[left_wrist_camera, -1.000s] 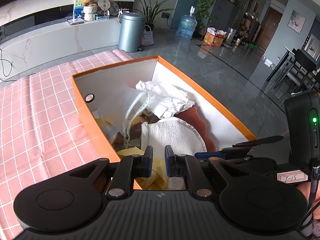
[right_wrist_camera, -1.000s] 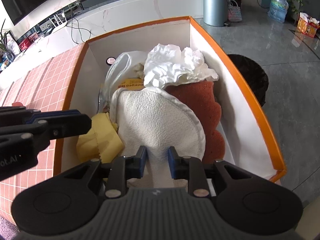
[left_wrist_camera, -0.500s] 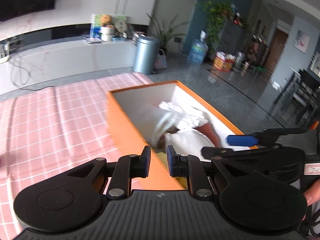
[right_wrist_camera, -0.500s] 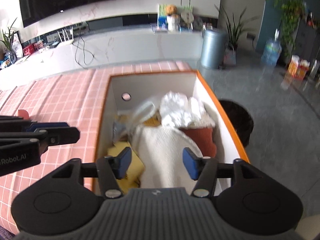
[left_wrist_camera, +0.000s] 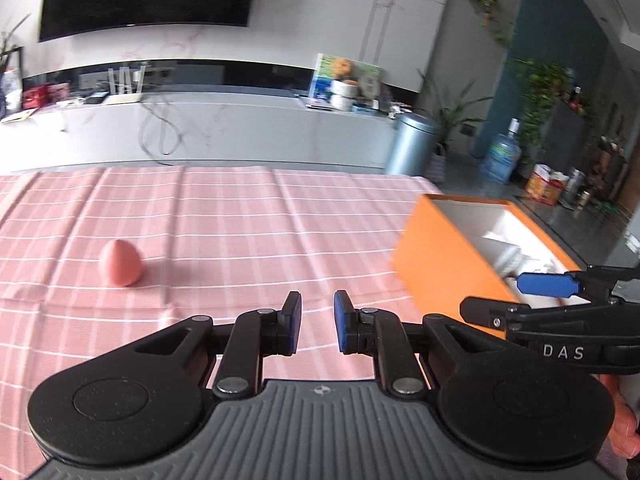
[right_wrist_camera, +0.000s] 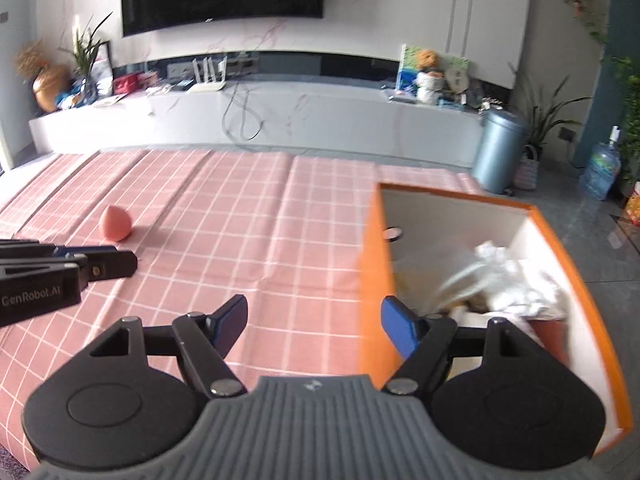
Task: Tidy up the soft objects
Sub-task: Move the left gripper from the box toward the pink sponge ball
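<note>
The pink egg-shaped sponge point(left_wrist_camera: 121, 263) stands upright on the tabletop point(left_wrist_camera: 240, 240), ahead-left of the near-closed, empty left hand-held gripper point(left_wrist_camera: 317, 322) (the nearer one); the right hand-held gripper point(right_wrist_camera: 314, 322) is spread wide, empty.

Pink checked tablecloth point(right_wrist_camera: 256, 240) bears egg-shaped sponge point(right_wrist_camera: 115, 224) and orange box point(right_wrist_camera: 374, 280).

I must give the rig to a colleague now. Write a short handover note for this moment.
Left gripper: nearly shut, holds nothing, over the pink checked cloth.
Right gripper: open wide, empty, beside the orange box.
Done: white cloths and other soft items lie in the box.
Left: the pink egg-shaped sponge stands alone on the cloth, to the left; probably it goes in the box next.
</note>
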Available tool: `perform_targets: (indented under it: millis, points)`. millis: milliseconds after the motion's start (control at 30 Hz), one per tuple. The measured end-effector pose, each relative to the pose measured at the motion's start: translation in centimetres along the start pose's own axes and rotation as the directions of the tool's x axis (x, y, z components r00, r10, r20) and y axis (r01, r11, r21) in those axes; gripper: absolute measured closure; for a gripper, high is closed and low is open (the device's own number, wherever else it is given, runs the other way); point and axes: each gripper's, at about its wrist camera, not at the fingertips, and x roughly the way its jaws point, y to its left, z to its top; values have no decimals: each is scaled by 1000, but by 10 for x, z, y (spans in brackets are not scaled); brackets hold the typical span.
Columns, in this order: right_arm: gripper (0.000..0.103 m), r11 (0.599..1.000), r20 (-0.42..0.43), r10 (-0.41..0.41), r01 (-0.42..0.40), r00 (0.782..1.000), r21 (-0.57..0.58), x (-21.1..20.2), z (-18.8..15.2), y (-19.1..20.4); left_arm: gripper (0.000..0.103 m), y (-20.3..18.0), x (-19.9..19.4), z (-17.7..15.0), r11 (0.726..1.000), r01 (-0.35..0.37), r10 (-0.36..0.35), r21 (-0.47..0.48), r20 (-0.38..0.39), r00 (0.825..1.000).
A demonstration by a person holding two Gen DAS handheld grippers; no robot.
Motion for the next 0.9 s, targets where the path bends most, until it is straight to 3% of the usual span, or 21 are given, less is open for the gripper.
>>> perform_targets:
  millis: [100,367,567,900]
  points:
    - [30,1000,-11,23,-23,1000,-13,18,-3,19,84,28,-5,-8,999,-9,9,-37,17,1000]
    - [29,998,-94,46,-49,995,-38,62,-14,45,76,94,-8,-34,981,-137,138,-136,-1,990]
    - [28,999,-129,15,-20,992,-40,91,-19,50,47,115,1,-33,973,-185,190,-139,23,982]
    - [24,1000,-108,-31,31,994,-1,121,-10,56,27,127,39,-15,958,-277,280,-78,24,960]
